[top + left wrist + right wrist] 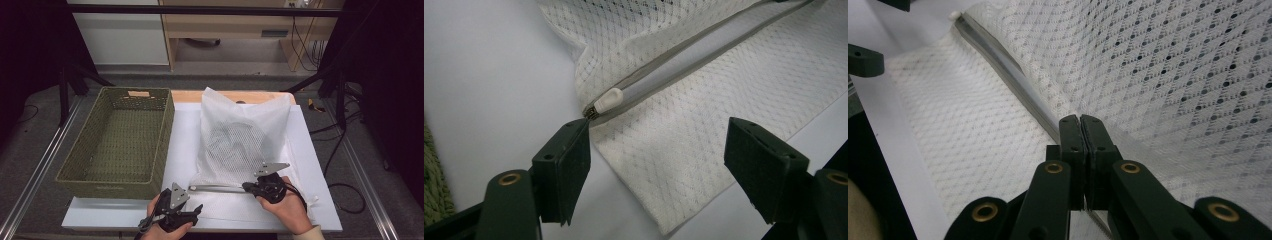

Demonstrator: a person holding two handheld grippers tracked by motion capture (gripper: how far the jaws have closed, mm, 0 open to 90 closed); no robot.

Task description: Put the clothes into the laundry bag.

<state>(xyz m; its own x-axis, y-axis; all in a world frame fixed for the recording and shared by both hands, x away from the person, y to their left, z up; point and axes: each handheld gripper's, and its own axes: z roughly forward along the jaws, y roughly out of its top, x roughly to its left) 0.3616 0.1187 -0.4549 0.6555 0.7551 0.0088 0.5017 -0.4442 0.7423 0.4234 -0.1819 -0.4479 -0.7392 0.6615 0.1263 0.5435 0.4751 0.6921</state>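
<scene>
White board covers the tabletop in the high view, with a strip of bare wood showing at its far edge, grey floor around it, metal rails on either side, and pale cabinets with hanging cables beyond. A white mesh laundry bag lies flat on the board with something dark and rounded inside it; just to the bag's left stands an olive woven basket, rectangular, with a small tan tag on its far rim too small to read. The grey zipper runs along the bag's near end, the left gripper off its left end and the right gripper at its right part. In the left gripper view, the jaws stand wide apart with nothing pressed between them, the cream zipper pull at the bag's corner just past the left jaw's tip. In the right gripper view, the jaws are pinched together on the diamond-patterned mesh at the zipper tape.
</scene>
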